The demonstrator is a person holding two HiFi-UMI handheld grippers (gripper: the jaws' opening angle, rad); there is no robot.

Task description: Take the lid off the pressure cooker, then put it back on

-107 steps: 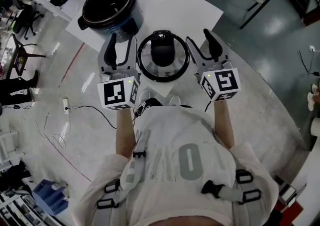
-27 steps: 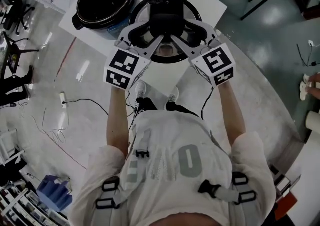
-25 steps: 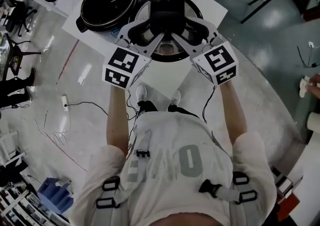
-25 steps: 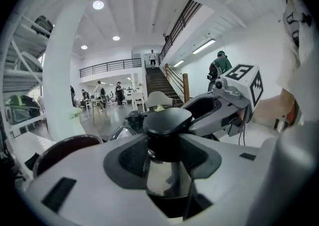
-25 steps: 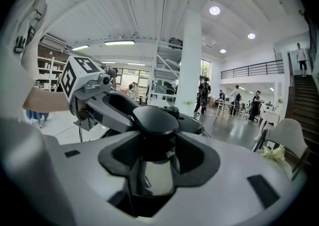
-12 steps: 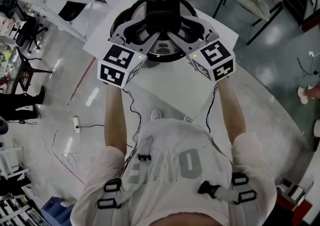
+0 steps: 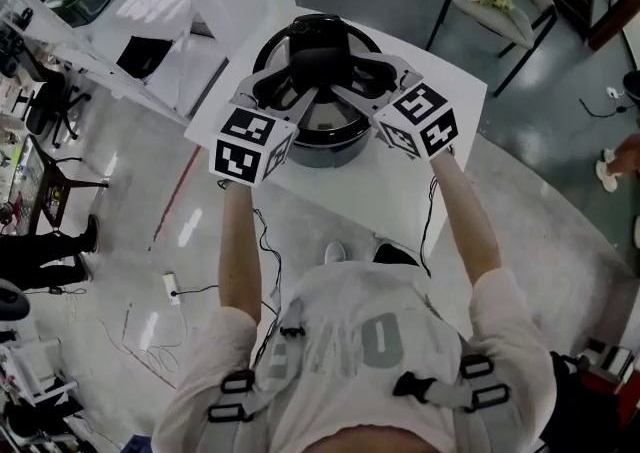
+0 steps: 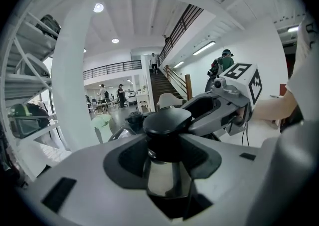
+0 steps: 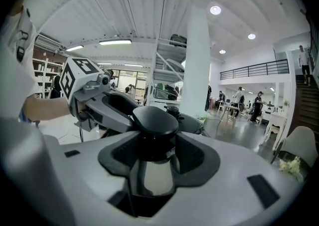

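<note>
Clamping the black knob [image 8: 167,120] of the lid [image 7: 322,113] between the jaws of the left gripper [image 8: 167,150], pinching the same knob from the opposite side with the right gripper [image 9: 157,157], holding the lid just ahead of both, over the pressure cooker [image 7: 322,151] below them on the white table [image 7: 445,176]

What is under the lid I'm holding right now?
Under the lid, at its near rim, the pressure cooker body shows, standing on the white table. The lid covers the pot's mouth and inside; whether it rests on the rim cannot be told.
</note>
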